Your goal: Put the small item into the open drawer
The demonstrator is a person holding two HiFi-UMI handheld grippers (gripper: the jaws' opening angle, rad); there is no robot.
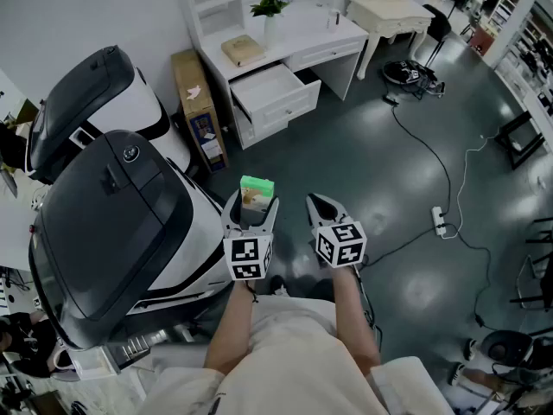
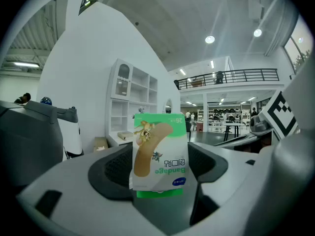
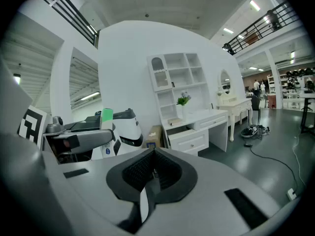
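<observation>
Grey glossy floor (image 1: 389, 162) spreads below us, with a white desk (image 1: 307, 33) at the far wall and its drawer (image 1: 275, 93) pulled open, well apart from our hands. We hold the box (image 2: 160, 154) up over the floor in the left gripper (image 1: 254, 204). It stands upright between the two jaws, which pinch its sides, and its top pokes past the tips. The right gripper (image 3: 150, 175) hangs just beside it, jaws pressed together on nothing. We read "Bandage" in green on the box, upside down in the left gripper view, with a small blue oval below it; we cannot read the other print. It is a flat cardboard pack, white with green bands, picturing a tan plaster strip. Black ribbed pads (image 2: 115, 168) line the jaws inside smooth grey shells
</observation>
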